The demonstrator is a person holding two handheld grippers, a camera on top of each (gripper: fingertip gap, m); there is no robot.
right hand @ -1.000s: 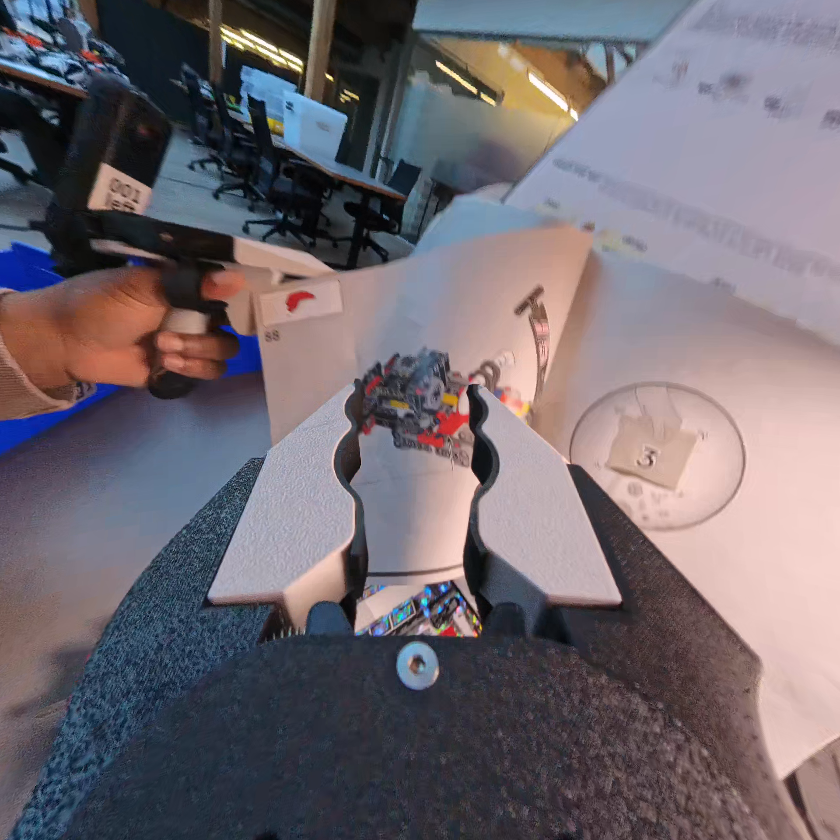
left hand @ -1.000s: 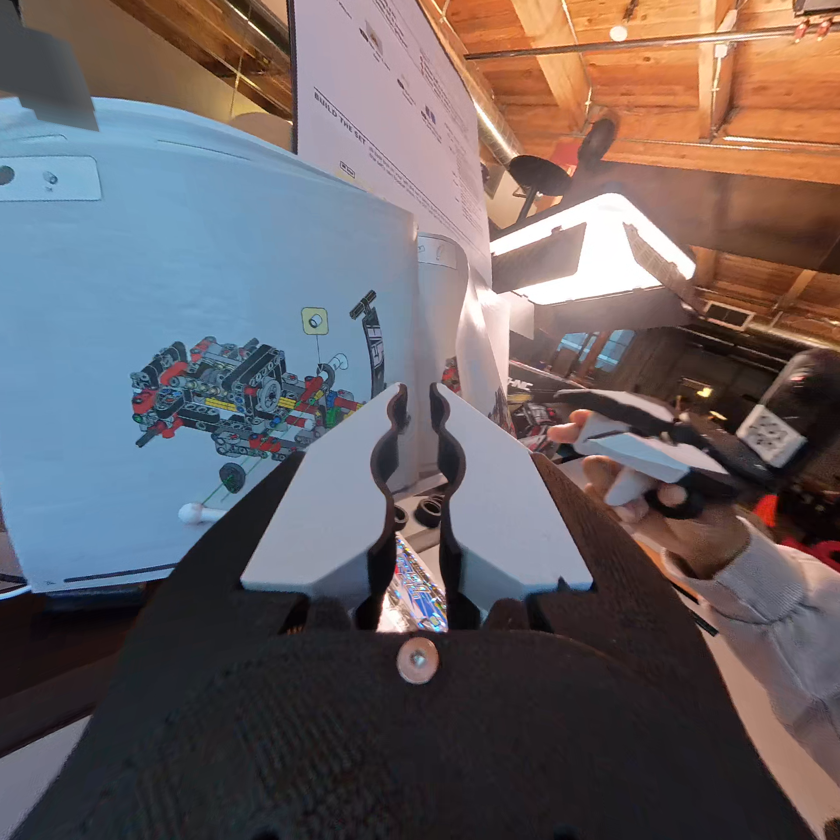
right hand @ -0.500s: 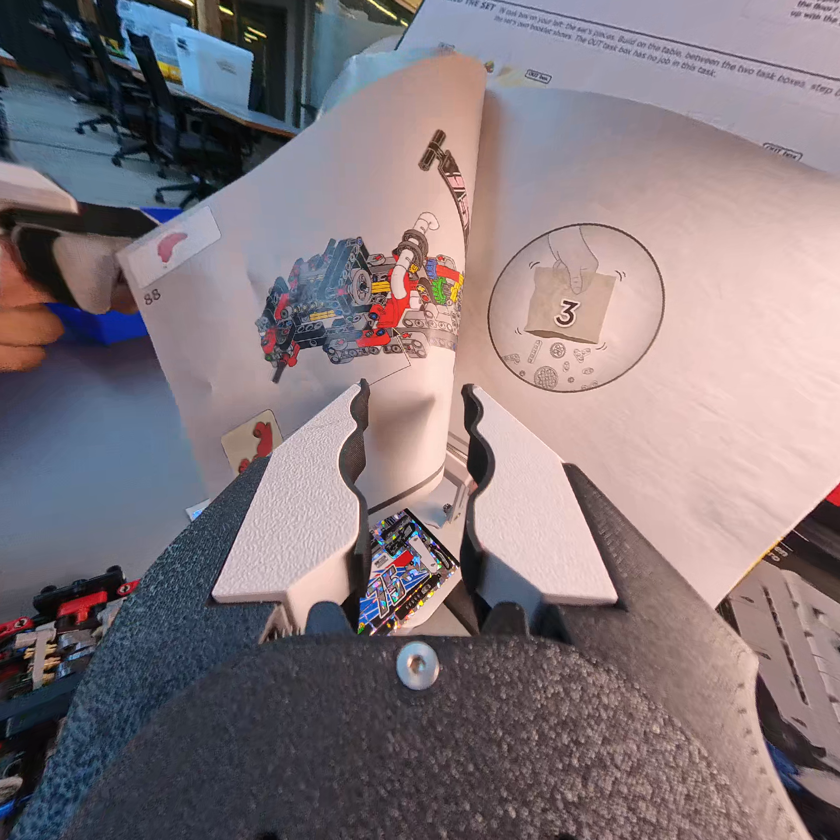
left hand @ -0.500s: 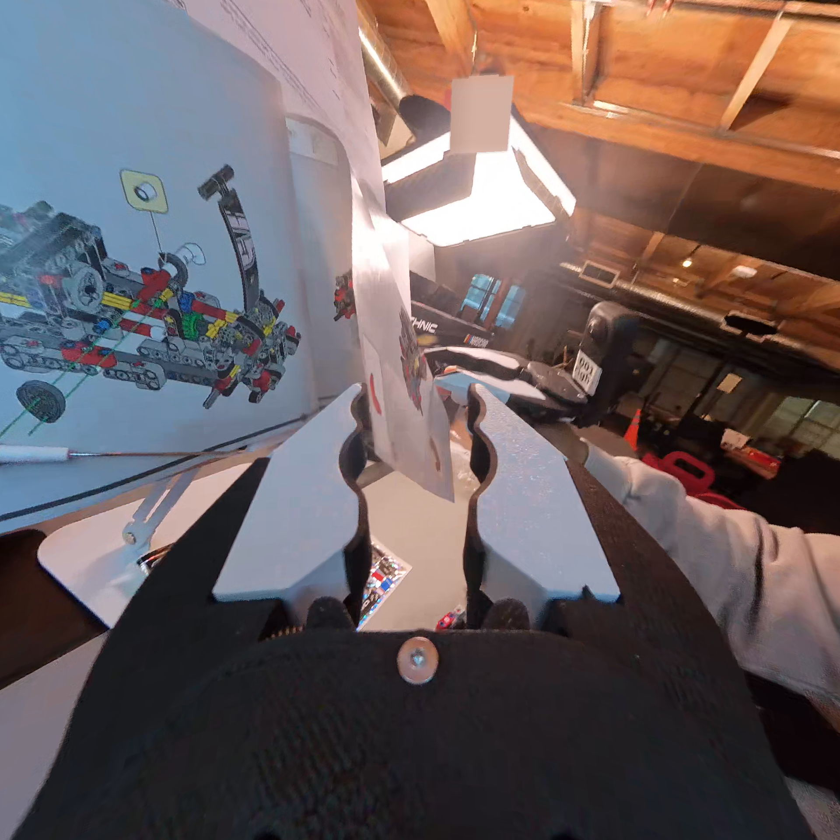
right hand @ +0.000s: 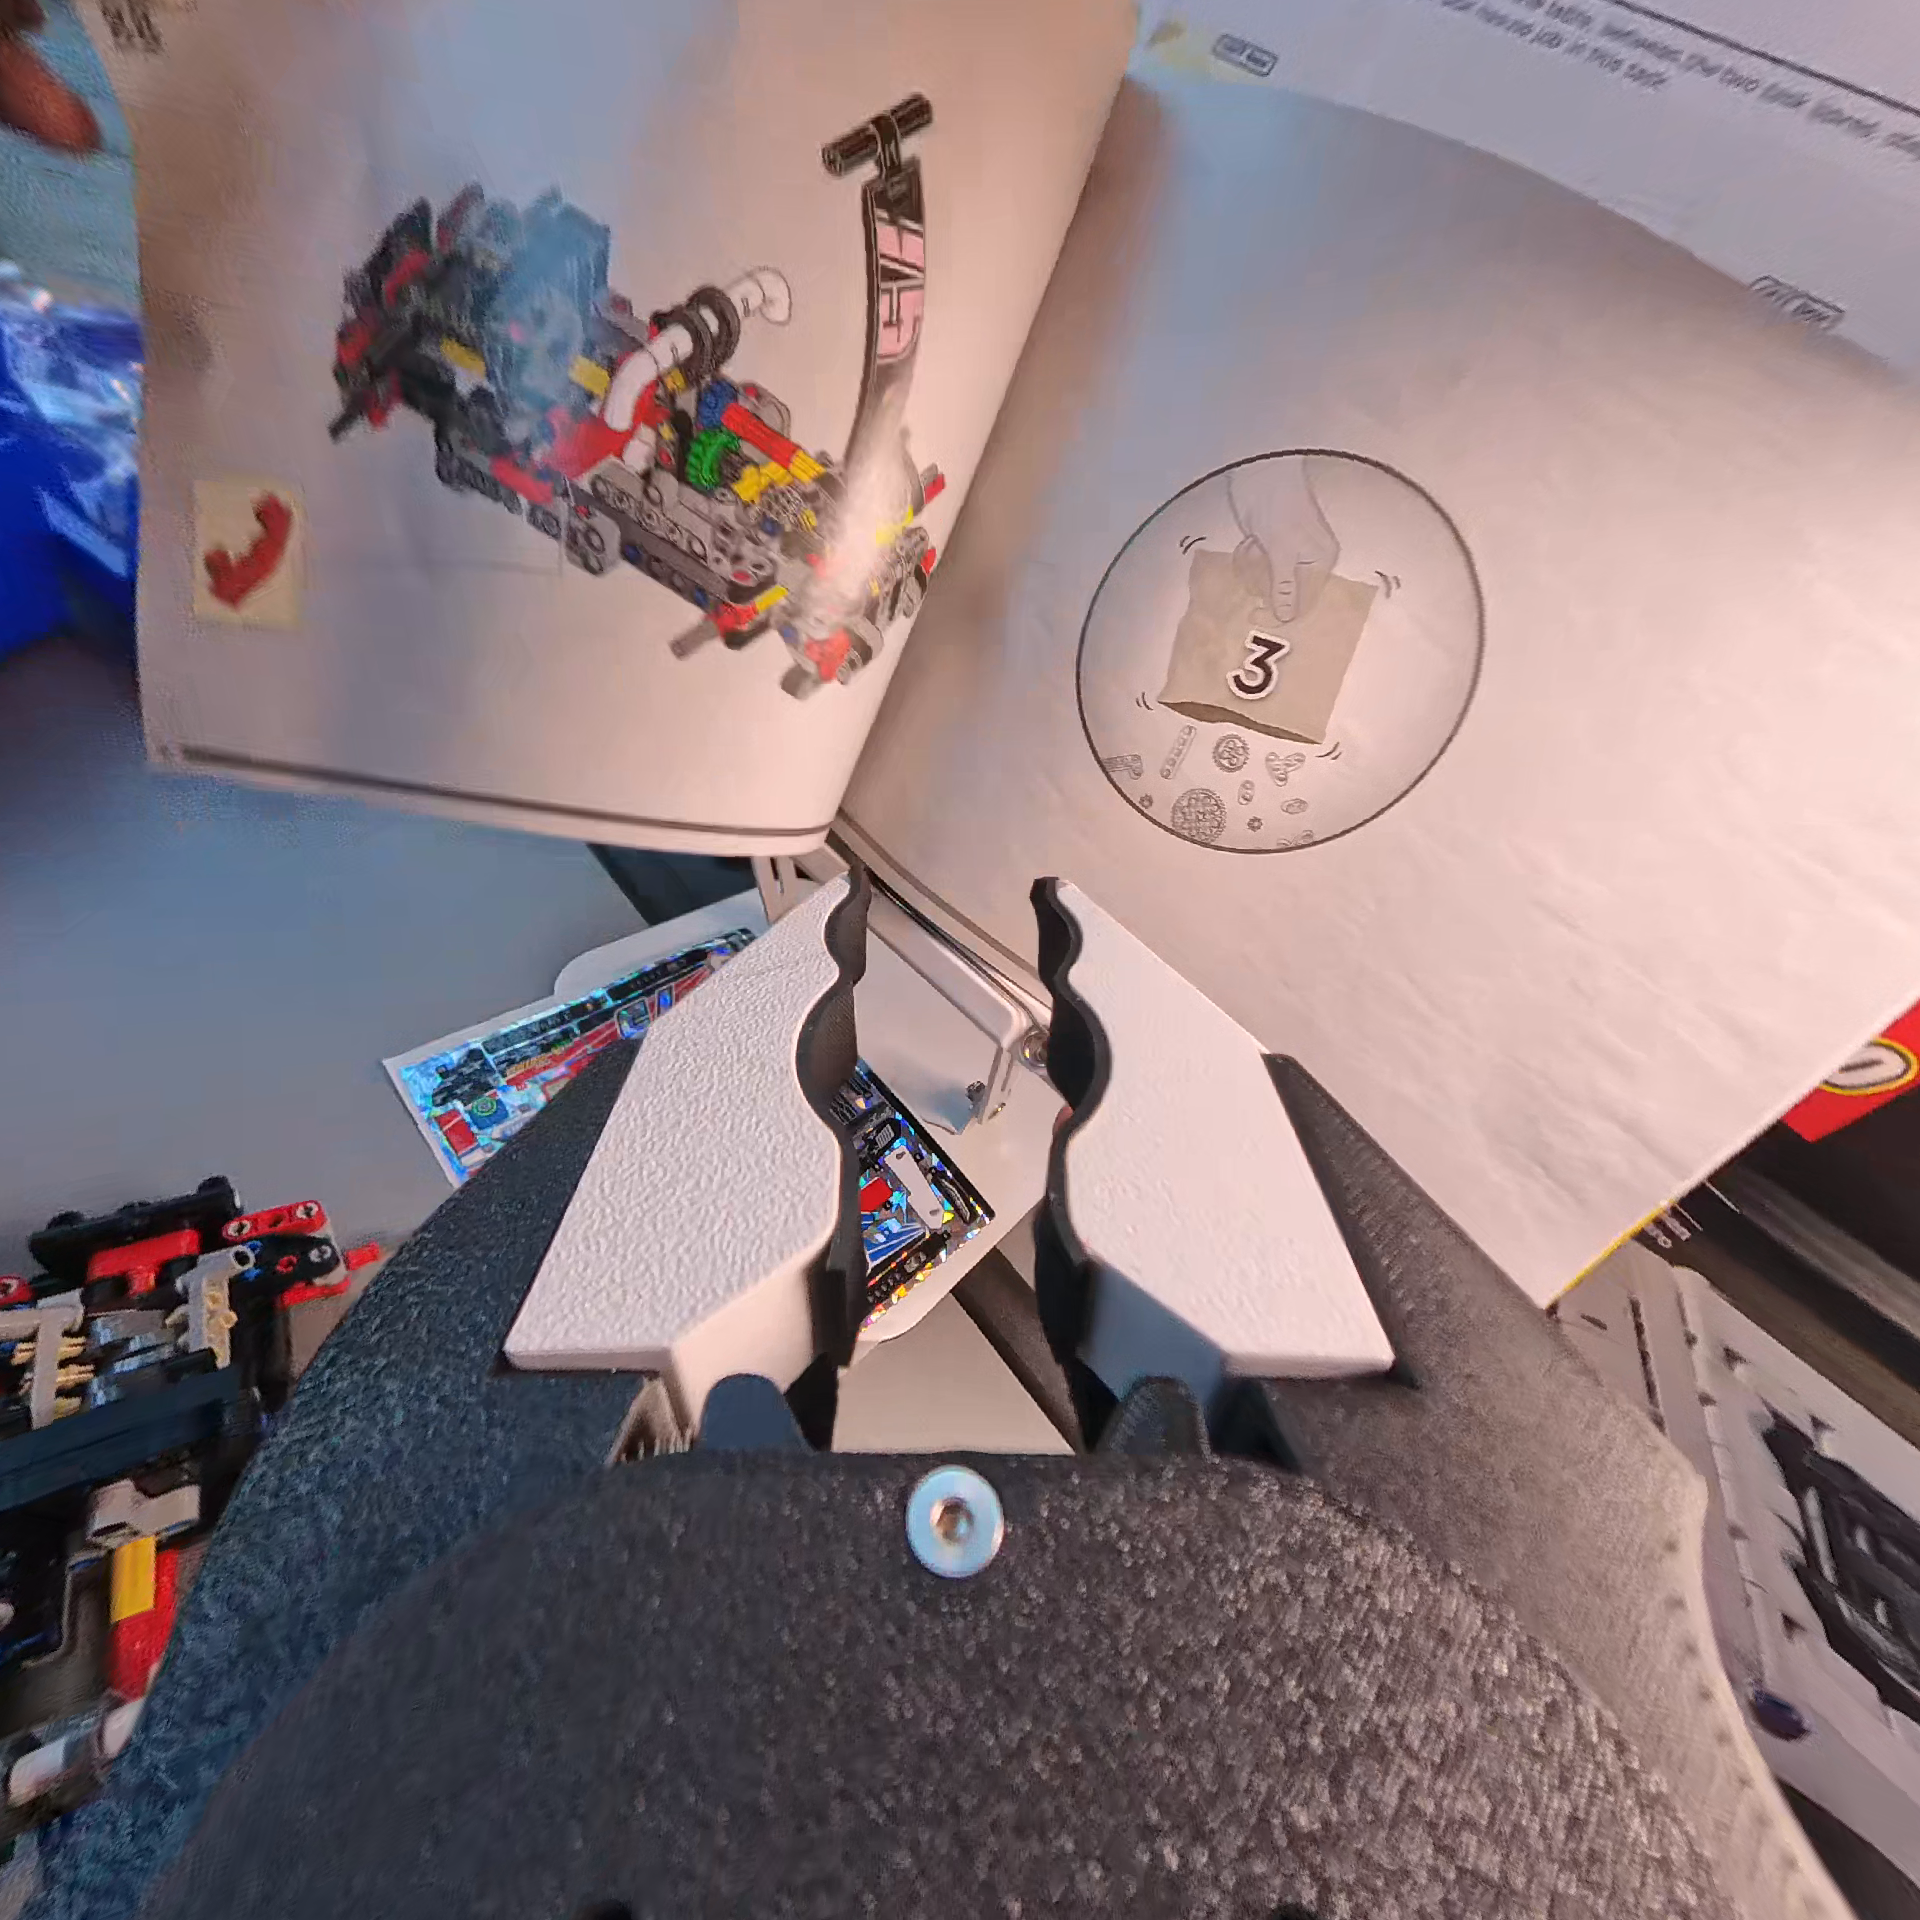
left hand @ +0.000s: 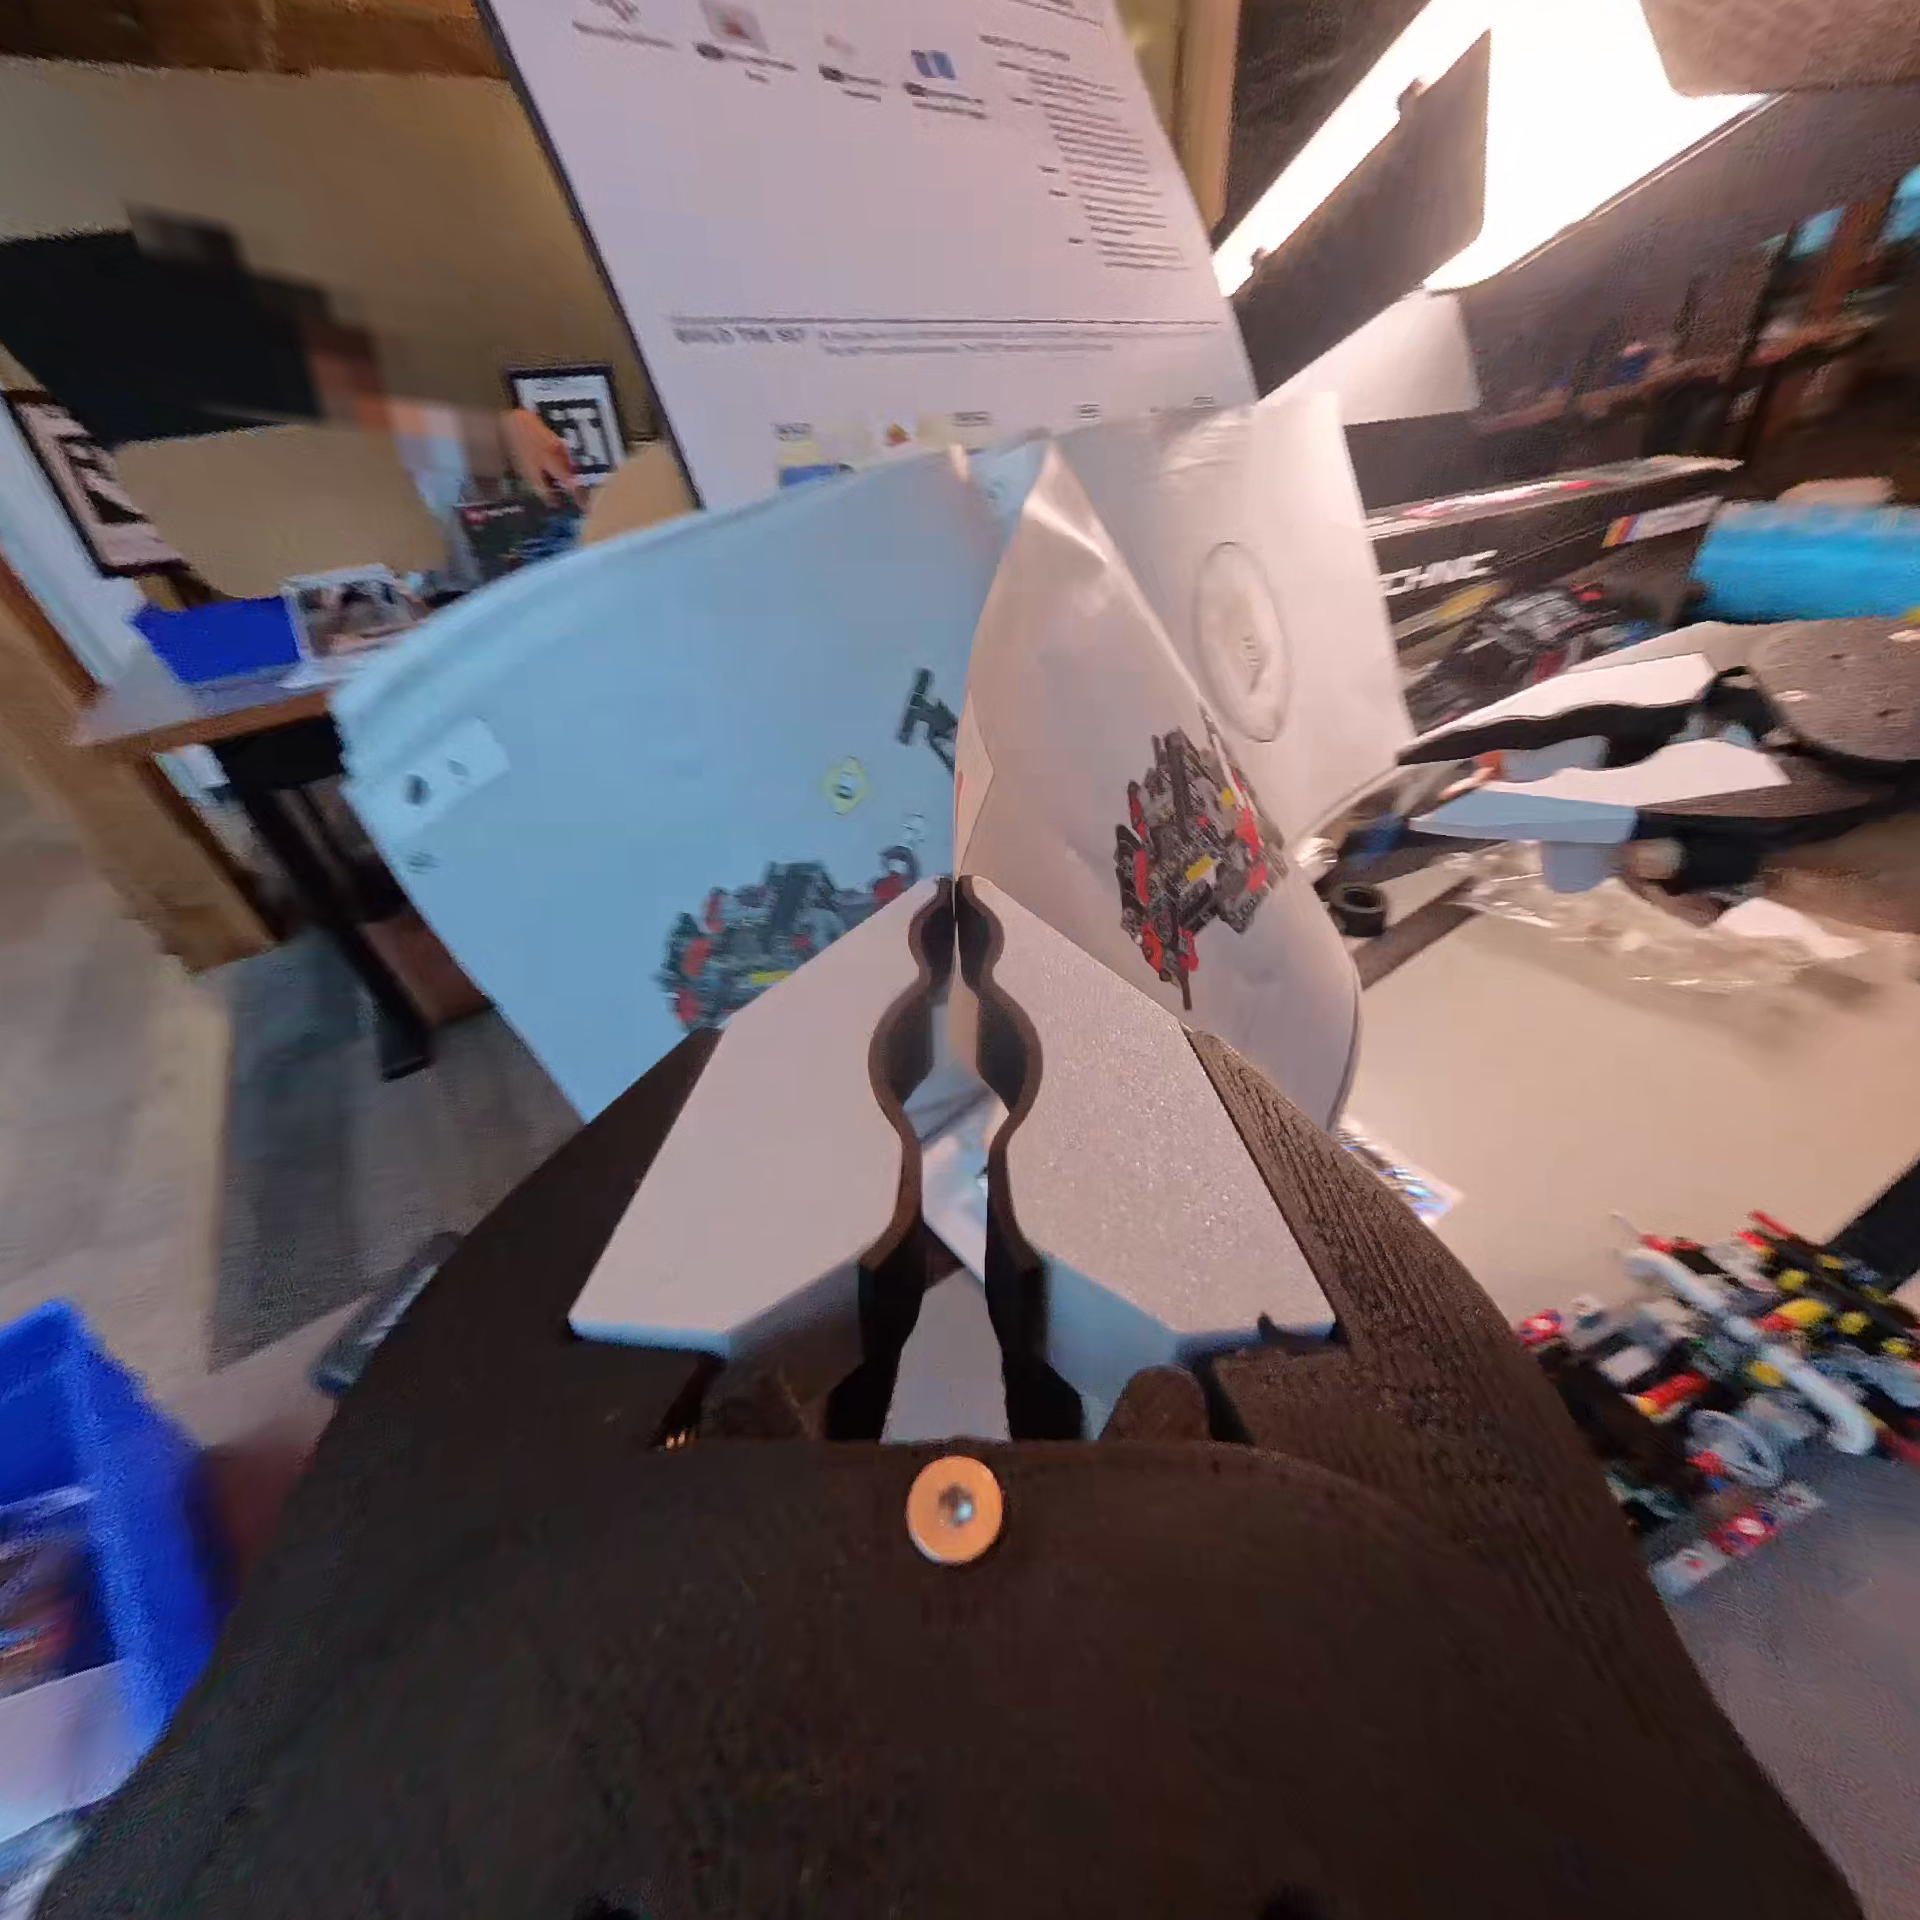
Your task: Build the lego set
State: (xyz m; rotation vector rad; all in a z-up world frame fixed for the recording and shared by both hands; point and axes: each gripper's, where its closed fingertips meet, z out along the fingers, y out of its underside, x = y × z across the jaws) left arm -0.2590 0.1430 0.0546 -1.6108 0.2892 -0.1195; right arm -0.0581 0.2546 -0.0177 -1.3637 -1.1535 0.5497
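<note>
My left gripper point(left hand: 954, 896) has its tips pressed together on the edge of a loose page point(left hand: 1122, 821) of the instruction booklet point(right hand: 1351, 644) — the sheet runs up out of the pinch, curling to the right, with a printed red and black model on its face. Behind it the next page of the booklet lies flatter, and above that stands a large white instruction sheet point(left hand: 894, 229) propped upright at the far edge of the table point(left hand: 1475, 1060).

My right gripper point(right hand: 948, 904) is spread apart with nothing between its fingers; it hovers just below the booklet's lower edge, over the white metal stand point(right hand: 935, 1029) that props the booklet up. In the left wrist view it shows at the right, fingers point(left hand: 1538, 800) pointing toward the lifted page and not touching it.

Under the right gripper a shiny sticker sheet point(right hand: 540, 1049) lies flat on the table, partly hidden by my left finger. The half-built lego model point(right hand: 135, 1309) — black, red, grey and yellow pieces — sits at the near left of the table from the right wrist view, and low right in the left wrist view. The black set box point(left hand: 1538, 561) stands along the far right edge, with crumpled clear plastic bags point(left hand: 1662, 914) before it. A blue bin point(left hand: 83, 1486) sits at the near left corner
</note>
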